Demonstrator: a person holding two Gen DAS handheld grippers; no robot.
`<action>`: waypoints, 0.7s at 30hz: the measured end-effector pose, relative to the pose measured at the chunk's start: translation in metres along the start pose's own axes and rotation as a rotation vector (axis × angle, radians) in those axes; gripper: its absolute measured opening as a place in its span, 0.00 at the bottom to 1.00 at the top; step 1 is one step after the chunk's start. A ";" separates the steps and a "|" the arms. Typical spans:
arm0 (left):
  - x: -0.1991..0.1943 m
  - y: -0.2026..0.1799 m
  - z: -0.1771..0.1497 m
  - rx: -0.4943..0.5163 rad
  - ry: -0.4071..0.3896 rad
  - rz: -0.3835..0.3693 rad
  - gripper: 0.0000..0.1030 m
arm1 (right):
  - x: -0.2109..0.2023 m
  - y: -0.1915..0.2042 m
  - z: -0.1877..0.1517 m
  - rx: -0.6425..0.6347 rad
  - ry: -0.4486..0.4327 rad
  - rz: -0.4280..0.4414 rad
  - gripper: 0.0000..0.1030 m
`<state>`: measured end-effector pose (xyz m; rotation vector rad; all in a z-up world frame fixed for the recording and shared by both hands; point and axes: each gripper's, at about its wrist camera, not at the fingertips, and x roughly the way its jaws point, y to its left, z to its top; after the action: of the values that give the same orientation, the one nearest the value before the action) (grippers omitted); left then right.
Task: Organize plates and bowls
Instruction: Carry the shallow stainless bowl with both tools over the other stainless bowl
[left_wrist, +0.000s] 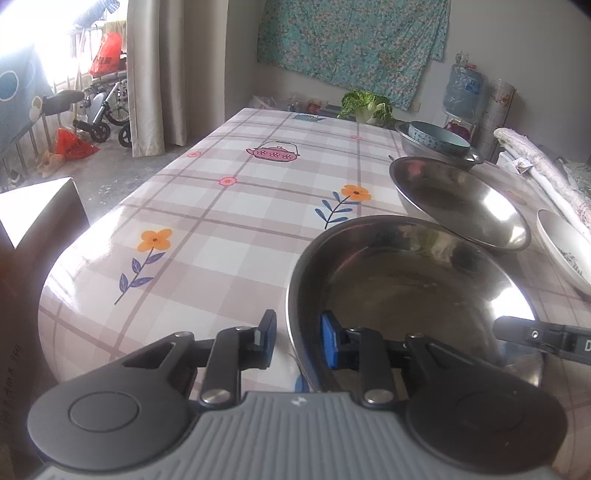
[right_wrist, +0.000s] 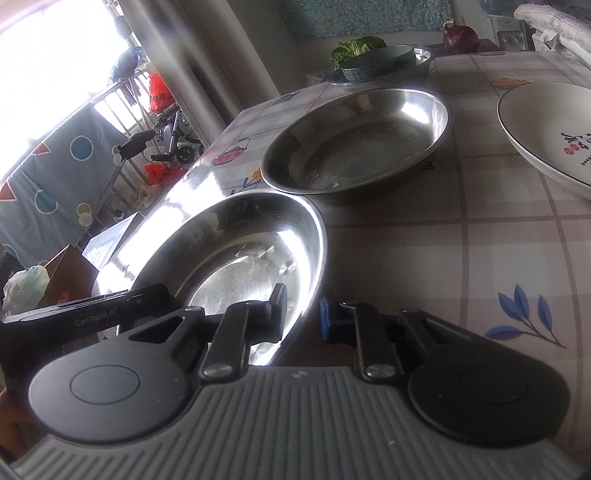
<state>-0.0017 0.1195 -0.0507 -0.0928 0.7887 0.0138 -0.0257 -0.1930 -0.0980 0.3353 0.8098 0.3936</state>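
A near steel plate (left_wrist: 410, 295) is tilted above the checked tablecloth (left_wrist: 221, 229). My left gripper (left_wrist: 298, 339) straddles its left rim, one finger outside and one inside, a visible gap between the pads. My right gripper (right_wrist: 303, 317) straddles the opposite rim of this steel plate (right_wrist: 243, 258) the same way; its finger shows in the left wrist view (left_wrist: 532, 334). A second steel plate (left_wrist: 465, 203) (right_wrist: 358, 140) lies just behind. A white ceramic plate (left_wrist: 561, 247) (right_wrist: 550, 133) with printed characters lies to the right. A blue bowl (left_wrist: 436, 136) (right_wrist: 376, 61) sits in a steel basin (left_wrist: 413, 146) farther back.
A leafy cabbage (left_wrist: 365, 105) lies at the table's far end, a purple onion (right_wrist: 460, 37) behind the basin. Rolled cloth (left_wrist: 546, 173) runs along the right edge. A cardboard box (left_wrist: 40, 206) stands left of the table. A water jug (left_wrist: 463, 88) stands at the wall.
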 end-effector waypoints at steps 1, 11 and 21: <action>-0.001 0.000 0.000 0.001 0.000 -0.005 0.24 | 0.000 0.000 0.000 0.001 0.001 0.002 0.16; -0.005 0.008 -0.002 -0.022 0.026 0.012 0.24 | -0.001 0.005 -0.003 -0.001 0.026 0.040 0.16; 0.004 0.006 0.002 -0.013 0.038 0.028 0.24 | -0.002 0.008 0.001 -0.035 -0.015 -0.002 0.16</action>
<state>0.0022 0.1255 -0.0521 -0.0941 0.8278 0.0439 -0.0273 -0.1869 -0.0928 0.3046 0.7878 0.4019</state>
